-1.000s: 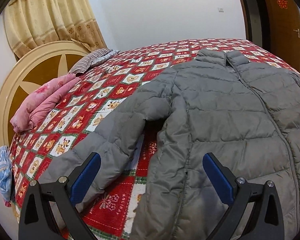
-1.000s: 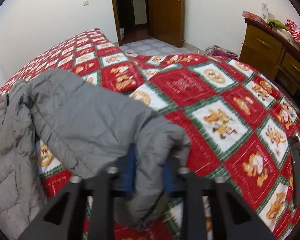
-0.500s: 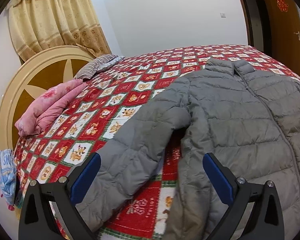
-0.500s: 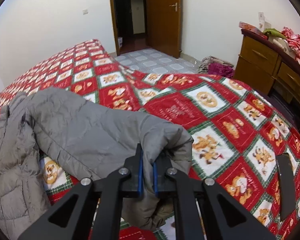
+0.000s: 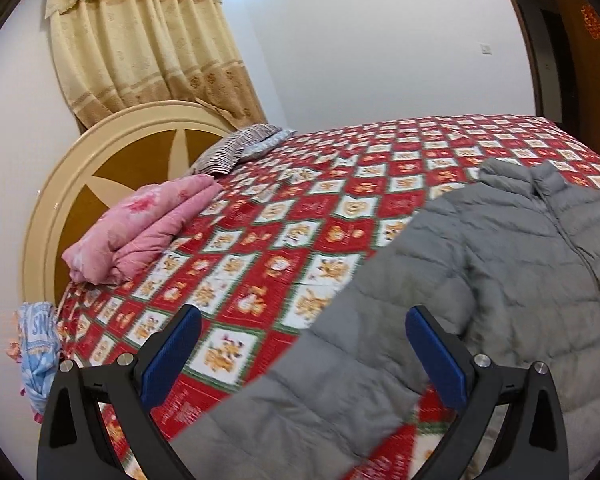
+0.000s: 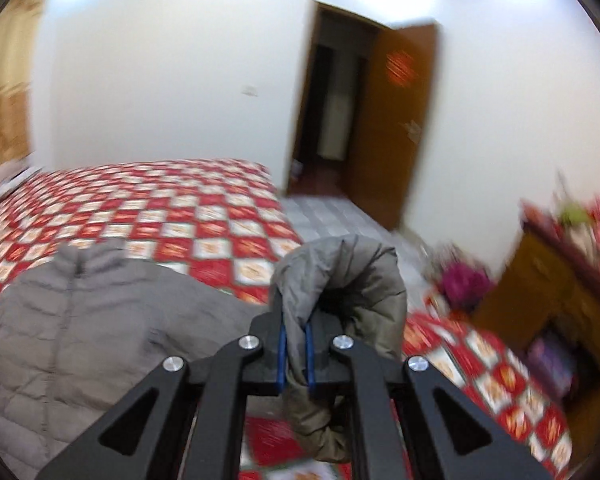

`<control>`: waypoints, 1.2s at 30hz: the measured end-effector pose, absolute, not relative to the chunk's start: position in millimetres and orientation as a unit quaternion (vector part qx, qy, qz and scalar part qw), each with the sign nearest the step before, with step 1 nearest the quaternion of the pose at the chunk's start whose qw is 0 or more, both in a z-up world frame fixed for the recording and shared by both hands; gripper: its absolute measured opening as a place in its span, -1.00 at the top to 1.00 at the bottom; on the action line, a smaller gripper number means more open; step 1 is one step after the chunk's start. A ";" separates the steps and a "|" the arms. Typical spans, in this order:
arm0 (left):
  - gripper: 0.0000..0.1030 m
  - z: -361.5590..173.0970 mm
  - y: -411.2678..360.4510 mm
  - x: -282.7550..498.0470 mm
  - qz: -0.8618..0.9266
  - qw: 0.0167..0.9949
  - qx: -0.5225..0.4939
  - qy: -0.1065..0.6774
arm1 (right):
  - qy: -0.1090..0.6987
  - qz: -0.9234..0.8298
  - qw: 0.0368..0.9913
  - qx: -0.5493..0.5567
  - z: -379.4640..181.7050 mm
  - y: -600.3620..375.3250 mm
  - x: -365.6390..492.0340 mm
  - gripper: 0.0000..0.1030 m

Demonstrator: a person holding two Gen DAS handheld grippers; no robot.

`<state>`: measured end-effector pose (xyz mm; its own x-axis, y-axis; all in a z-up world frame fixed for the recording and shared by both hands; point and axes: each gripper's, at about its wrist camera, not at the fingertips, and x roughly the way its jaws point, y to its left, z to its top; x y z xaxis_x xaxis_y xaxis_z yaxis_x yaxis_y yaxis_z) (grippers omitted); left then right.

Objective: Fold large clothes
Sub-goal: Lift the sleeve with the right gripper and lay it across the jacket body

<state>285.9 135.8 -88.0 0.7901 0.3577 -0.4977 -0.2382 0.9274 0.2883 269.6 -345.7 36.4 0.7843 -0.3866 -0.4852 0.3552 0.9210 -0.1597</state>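
A grey quilted puffer jacket (image 5: 500,264) lies front up on the bed's red patterned quilt (image 5: 300,232), its collar toward the far side. One sleeve (image 5: 320,392) runs down toward the near edge, between and below the blue pads of my left gripper (image 5: 300,344), which stands wide open above it and apart from it. In the right wrist view the jacket body (image 6: 92,320) lies at the left. My right gripper (image 6: 295,340) is shut on the cuff of the other sleeve (image 6: 340,276), which is lifted off the bed and curls over the fingers.
A folded pink blanket (image 5: 140,228) and striped pillows (image 5: 236,148) lie by the round headboard (image 5: 60,216). A blue-and-white cloth (image 5: 36,348) hangs at the bed's left corner. An open doorway (image 6: 332,112), a brown door (image 6: 396,120) and a wooden dresser (image 6: 548,288) with clutter stand to the right.
My right gripper closed on the sleeve cuff and lifted it well above the bed, rolling as it rose. The left gripper rose and drew back, staying open.
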 end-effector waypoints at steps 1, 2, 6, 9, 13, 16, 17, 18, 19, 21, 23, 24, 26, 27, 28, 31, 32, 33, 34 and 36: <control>-0.98 -87.9 139.4 287.1 0.161 0.940 0.105 0.283 | 0.260 -0.178 0.948 -0.045 39.9 -322.5 279.9 0.83; -0.98 -88.0 142.8 288.9 0.163 0.939 0.104 0.284 | 0.259 -0.161 0.951 -0.056 40.9 -304.8 288.0 0.84; -0.98 -91.6 152.0 291.2 0.165 0.938 0.098 0.290 | 0.259 -0.086 0.956 -0.111 31.5 -209.9 331.1 0.84; -0.98 -97.1 159.8 293.0 0.165 0.936 0.093 0.298 | 0.275 -0.036 0.953 -0.121 3.8 -149.3 362.7 0.84; -0.98 -103.2 169.5 297.3 0.170 0.932 0.092 0.307 | 0.299 0.010 0.946 -0.128 -45.1 -87.7 399.4 0.84; -0.98 -107.6 175.7 301.2 0.175 0.929 0.093 0.313 | 0.325 0.039 0.937 -0.121 -85.3 -44.8 426.1 0.82; -0.98 -109.2 177.5 303.1 0.176 0.928 0.092 0.316 | 0.334 0.048 0.934 -0.117 -97.2 -35.7 433.2 0.77; -0.98 -110.4 178.6 304.2 0.177 0.927 0.093 0.317 | 0.341 0.059 0.932 -0.111 -102.3 -28.9 435.9 0.69; -0.98 -111.5 179.1 305.8 0.179 0.926 0.094 0.319 | 0.353 0.081 0.927 -0.093 -114.6 -23.7 440.9 0.22; -0.98 -112.7 177.3 310.5 0.179 0.924 0.095 0.324 | 0.370 0.121 0.918 -0.069 -124.1 -21.4 437.5 -0.78; -0.98 -109.9 172.8 313.4 0.177 0.924 0.098 0.324 | 0.360 0.144 0.921 -0.050 -122.8 -28.0 423.4 -0.78; -0.98 -107.5 170.5 314.9 0.176 0.925 0.099 0.321 | 0.356 0.151 0.921 -0.051 -117.4 -31.3 413.3 -0.74; -0.98 -100.5 160.2 319.1 0.170 0.928 0.099 0.316 | 0.346 0.169 0.922 -0.037 -107.0 -46.5 398.6 -0.71; -0.98 -96.4 152.8 321.7 0.165 0.930 0.098 0.312 | 0.342 0.176 0.923 -0.029 -102.3 -54.6 394.2 -0.71; -0.98 -92.9 146.2 324.1 0.158 0.933 0.098 0.309 | 0.335 0.177 0.925 -0.022 -96.8 -67.7 388.4 -0.71; -0.98 -81.7 106.7 333.4 0.125 0.940 0.103 0.299 | 0.321 0.127 0.938 -0.011 -89.7 -108.7 387.4 -0.71; -0.98 -79.9 90.2 338.0 0.110 0.942 0.105 0.299 | 0.324 0.096 0.941 -0.008 -90.2 -128.2 391.6 -0.71; -0.98 -79.3 73.3 342.7 0.097 0.944 0.106 0.298 | 0.329 0.076 0.941 -0.007 -91.3 -140.2 397.6 -0.71; -0.98 -78.9 59.6 346.5 0.090 0.944 0.107 0.297 | 0.338 0.040 0.940 0.005 -95.5 -165.2 405.8 -0.67; -0.98 -81.1 23.6 357.1 0.067 0.945 0.116 0.298 | 0.348 -0.009 0.937 0.040 -100.5 -206.0 414.9 -0.65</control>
